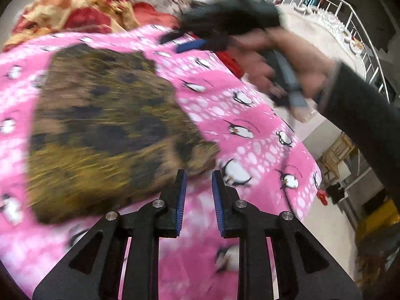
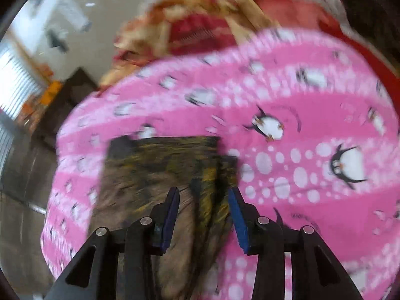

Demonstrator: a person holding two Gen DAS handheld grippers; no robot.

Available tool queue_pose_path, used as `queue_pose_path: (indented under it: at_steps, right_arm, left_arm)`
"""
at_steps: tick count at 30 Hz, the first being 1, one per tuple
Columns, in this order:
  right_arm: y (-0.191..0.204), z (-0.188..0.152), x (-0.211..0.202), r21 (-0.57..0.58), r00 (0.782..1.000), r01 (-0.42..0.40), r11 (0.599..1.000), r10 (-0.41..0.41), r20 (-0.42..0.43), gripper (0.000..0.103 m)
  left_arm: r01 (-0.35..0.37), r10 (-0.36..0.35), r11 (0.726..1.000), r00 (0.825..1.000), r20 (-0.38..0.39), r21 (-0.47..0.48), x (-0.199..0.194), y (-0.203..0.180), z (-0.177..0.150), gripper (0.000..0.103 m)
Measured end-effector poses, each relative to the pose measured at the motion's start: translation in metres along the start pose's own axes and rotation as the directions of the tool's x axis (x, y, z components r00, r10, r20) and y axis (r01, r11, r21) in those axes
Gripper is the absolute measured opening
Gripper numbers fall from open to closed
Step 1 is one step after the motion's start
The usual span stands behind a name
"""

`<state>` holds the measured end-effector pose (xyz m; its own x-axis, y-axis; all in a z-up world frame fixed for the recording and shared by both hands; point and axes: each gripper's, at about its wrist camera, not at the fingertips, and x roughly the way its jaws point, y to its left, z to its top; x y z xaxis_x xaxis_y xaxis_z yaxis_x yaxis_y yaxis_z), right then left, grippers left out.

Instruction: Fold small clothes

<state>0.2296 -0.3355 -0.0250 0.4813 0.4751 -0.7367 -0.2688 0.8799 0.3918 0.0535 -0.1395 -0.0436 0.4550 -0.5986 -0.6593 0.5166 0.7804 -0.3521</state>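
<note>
Right wrist: brown cloth (image 2: 160, 175) lies on pink blanket (image 2: 312, 87)

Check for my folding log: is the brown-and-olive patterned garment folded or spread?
Folded: the brown-and-olive patterned garment lies compact, with straight edges and stacked layers.

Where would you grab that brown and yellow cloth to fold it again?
Probably at the near corner of the brown and yellow cloth, coming from the front edge. It lies flat on the pink penguin blanket, and that corner sits just ahead of the left tool, whose pads stand apart.
</note>
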Motion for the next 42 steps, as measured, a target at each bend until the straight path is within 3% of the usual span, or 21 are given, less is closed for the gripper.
queue_pose_path:
  at_steps: [2, 5, 7, 9, 11, 12, 13, 16, 18, 21, 24, 25, 26, 27, 28, 29, 32, 36, 38, 40, 42]
  right_arm:
    - [0.029, -0.02, -0.022, -0.147, 0.998, -0.032, 0.989, 0.039, 0.049, 0.039]
    - [0.088, -0.071, -0.037, -0.428, 0.996, -0.027, 0.903, 0.06, 0.064, 0.039]
    - [0.109, -0.097, -0.027, -0.517, 0.998, -0.013, 0.856, 0.04, 0.043, 0.039]
    - [0.117, -0.114, -0.006, -0.537, 1.0, -0.002, 0.844, 0.007, 0.006, 0.039]
    - [0.108, -0.133, 0.02, -0.557, 0.995, 0.061, 0.828, -0.094, -0.031, 0.039]
    - [0.094, -0.147, 0.034, -0.554, 0.989, 0.093, 0.827, -0.14, -0.043, 0.039]
    - [0.084, -0.155, 0.028, -0.525, 0.997, 0.074, 0.848, -0.073, 0.022, 0.04]
    - [0.069, -0.151, 0.021, -0.419, 1.0, 0.021, 0.908, -0.012, 0.024, 0.039]
    - [0.077, -0.144, 0.014, -0.422, 1.0, 0.027, 0.906, -0.027, 0.005, 0.039]
    - [0.096, -0.123, -0.003, -0.399, 0.996, 0.066, 0.914, -0.039, 0.076, 0.039]
    - [0.1, -0.09, 0.005, -0.26, 0.982, 0.18, 0.949, -0.157, 0.106, 0.039]
    - [0.099, -0.08, 0.014, -0.212, 0.975, 0.215, 0.953, -0.197, 0.105, 0.039]
    - [0.096, -0.077, 0.02, -0.194, 0.971, 0.235, 0.952, -0.22, 0.094, 0.039]
    - [0.09, -0.075, 0.033, -0.195, 0.969, 0.247, 0.949, -0.24, 0.059, 0.039]
    - [0.075, -0.077, 0.055, -0.2, 0.957, 0.272, 0.941, -0.286, -0.045, 0.039]
    - [0.063, -0.08, 0.064, -0.176, 0.957, 0.26, 0.949, -0.278, -0.087, 0.04]
    - [0.055, -0.069, 0.044, -0.108, 0.973, 0.213, 0.971, -0.221, -0.071, 0.039]
    - [0.066, -0.031, 0.018, -0.024, 0.981, 0.188, 0.982, -0.186, 0.05, 0.039]
    - [0.072, -0.016, 0.027, 0.026, 0.968, 0.233, 0.972, -0.234, 0.089, 0.045]
    - [0.07, -0.008, 0.053, 0.08, 0.954, 0.283, 0.956, -0.29, 0.083, 0.045]
    - [0.059, -0.009, 0.082, 0.088, 0.94, 0.332, 0.939, -0.337, 0.058, 0.045]
  left_arm:
    - [-0.063, 0.066, 0.997, 0.995, 0.07, -0.053, -0.031, 0.021, -0.001, 0.02]
    - [-0.196, 0.22, 0.967, 0.965, 0.144, -0.162, -0.055, 0.062, 0.005, 0.02]
    - [-0.245, 0.272, 0.941, 0.958, 0.091, -0.234, -0.046, 0.086, 0.006, 0.02]
    - [-0.239, 0.244, 0.929, 0.97, -0.019, -0.282, -0.022, 0.103, -0.004, 0.02]
    - [-0.251, 0.253, 0.932, 0.967, -0.027, -0.261, -0.012, 0.098, -0.016, 0.02]
    - [-0.274, 0.275, 0.935, 0.961, -0.026, -0.225, -0.011, 0.09, -0.018, 0.02]
    - [-0.282, 0.283, 0.935, 0.959, -0.027, -0.216, -0.012, 0.087, -0.018, 0.02]
    - [-0.294, 0.294, 0.933, 0.955, -0.032, -0.208, -0.017, 0.084, -0.009, 0.02]
    - [-0.274, 0.287, 0.937, 0.958, 0.028, -0.217, -0.032, 0.09, 0.01, 0.02]
    - [-0.308, 0.33, 0.931, 0.939, 0.095, -0.195, -0.024, 0.098, 0.056, 0.02]
    - [-0.313, 0.326, 0.919, 0.945, 0.018, -0.242, 0.015, 0.123, 0.088, 0.02]
    - [-0.357, 0.358, 0.898, 0.933, -0.043, -0.259, 0.033, 0.134, 0.089, 0.02]
    - [-0.381, 0.364, 0.882, 0.924, -0.114, -0.278, 0.05, 0.144, 0.085, 0.019]
    - [-0.372, 0.345, 0.877, 0.928, -0.14, -0.304, 0.058, 0.152, 0.079, 0.019]
    - [-0.362, 0.347, 0.881, 0.932, -0.106, -0.304, 0.053, 0.151, 0.078, 0.019]
    - [-0.367, 0.348, 0.885, 0.93, -0.115, -0.287, 0.05, 0.148, 0.081, 0.019]
    - [-0.326, 0.321, 0.9, 0.945, -0.064, -0.289, 0.034, 0.145, 0.103, 0.019]
    - [-0.359, 0.371, 0.885, 0.928, -0.014, -0.296, 0.045, 0.161, 0.148, 0.02]
    - [-0.378, 0.383, 0.88, 0.923, -0.042, -0.286, 0.067, 0.174, 0.164, 0.02]
    - [-0.423, 0.422, 0.87, 0.905, -0.061, -0.254, 0.093, 0.182, 0.165, 0.02]
    - [-0.429, 0.439, 0.869, 0.899, -0.016, -0.245, 0.104, 0.182, 0.156, 0.02]
